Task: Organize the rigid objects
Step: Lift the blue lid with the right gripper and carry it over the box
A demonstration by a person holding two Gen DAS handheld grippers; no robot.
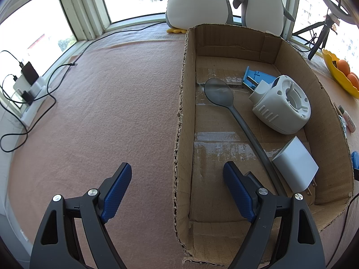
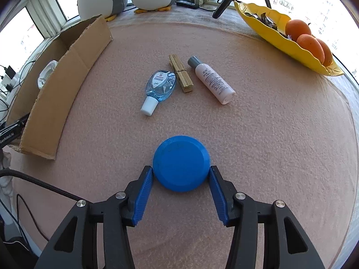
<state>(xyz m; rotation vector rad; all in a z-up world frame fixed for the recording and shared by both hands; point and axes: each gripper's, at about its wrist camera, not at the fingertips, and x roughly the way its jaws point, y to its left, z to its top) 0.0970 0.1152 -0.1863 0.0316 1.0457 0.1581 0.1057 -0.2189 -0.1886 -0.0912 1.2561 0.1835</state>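
My right gripper (image 2: 181, 170) points down at the pink felt table, and its blue pads touch both sides of a flat blue disc (image 2: 181, 163) lying there. Beyond it lie a clear blue sanitiser bottle (image 2: 160, 85), a wooden clothespin (image 2: 180, 74) and a white lotion bottle (image 2: 212, 80). The cardboard box (image 1: 181, 112) holds a grey spoon (image 1: 218, 94), a white round plastic housing (image 1: 282, 105), a blue plastic piece (image 1: 255, 77) and a white charger plug (image 1: 296, 163). My left gripper (image 1: 176, 165) stands open, straddling the box's left wall and gripping nothing.
A yellow dish (image 2: 269, 35) with oranges (image 2: 309, 42) sits at the far right. Two penguin plush toys (image 1: 199, 2) and a tripod (image 1: 318, 35) stand by the window. Cables and chargers (image 1: 29, 83) lie along the left edge. The box's side (image 2: 67, 76) rises left of the right gripper.
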